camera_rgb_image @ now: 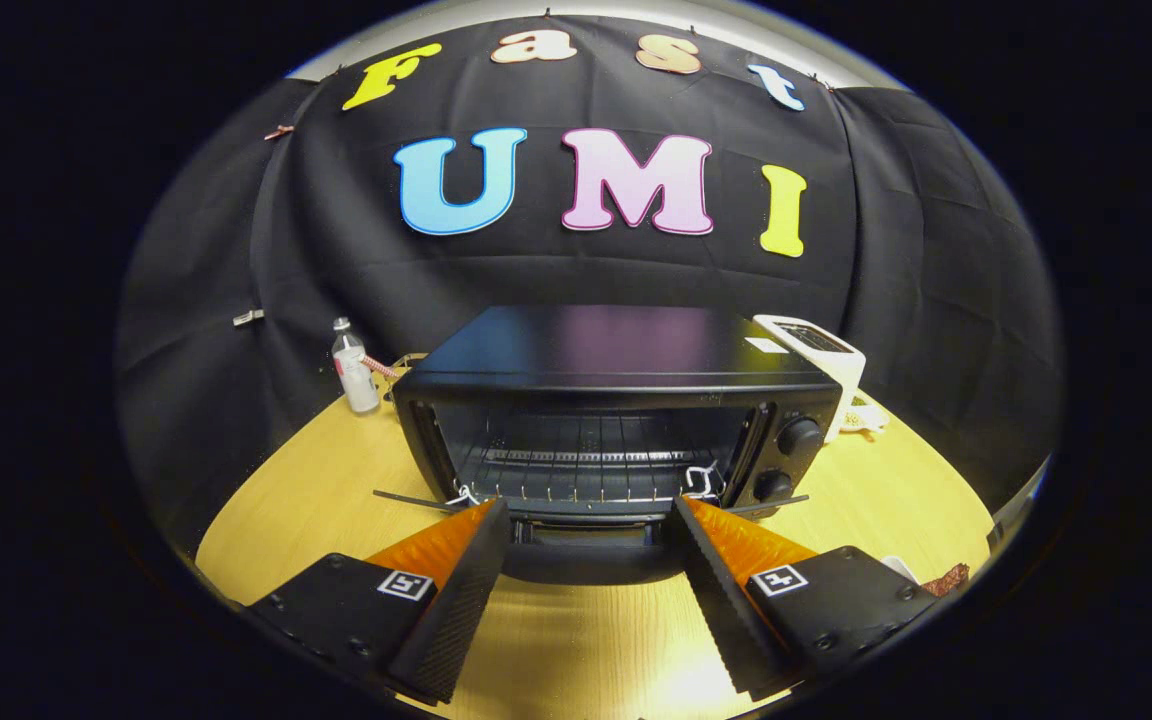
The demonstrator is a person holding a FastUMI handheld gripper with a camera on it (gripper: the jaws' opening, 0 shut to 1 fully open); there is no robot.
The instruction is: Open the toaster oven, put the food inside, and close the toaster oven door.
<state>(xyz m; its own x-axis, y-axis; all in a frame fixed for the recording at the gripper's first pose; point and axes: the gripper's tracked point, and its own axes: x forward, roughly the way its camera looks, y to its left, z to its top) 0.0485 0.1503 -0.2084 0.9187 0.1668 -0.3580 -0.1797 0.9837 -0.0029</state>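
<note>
2 fingers of our gripper [591, 520] stand apart, empty, facing the black metal toaster oven [616, 420] at 12 o'clock; its dropped door [586, 555] looks stiff, hinged, best pushed at the rim.

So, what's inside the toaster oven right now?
The toaster oven stands open; a bare wire rack shows inside, no food on it. The open claw blocks the view below the rack.

No wording or number can be made out: the small bottle [354, 380] beside the toaster oven [616, 420] bears a label too small to read, and each finger [456, 590] of the gripper [591, 520] carries only a square coded marker.
</note>
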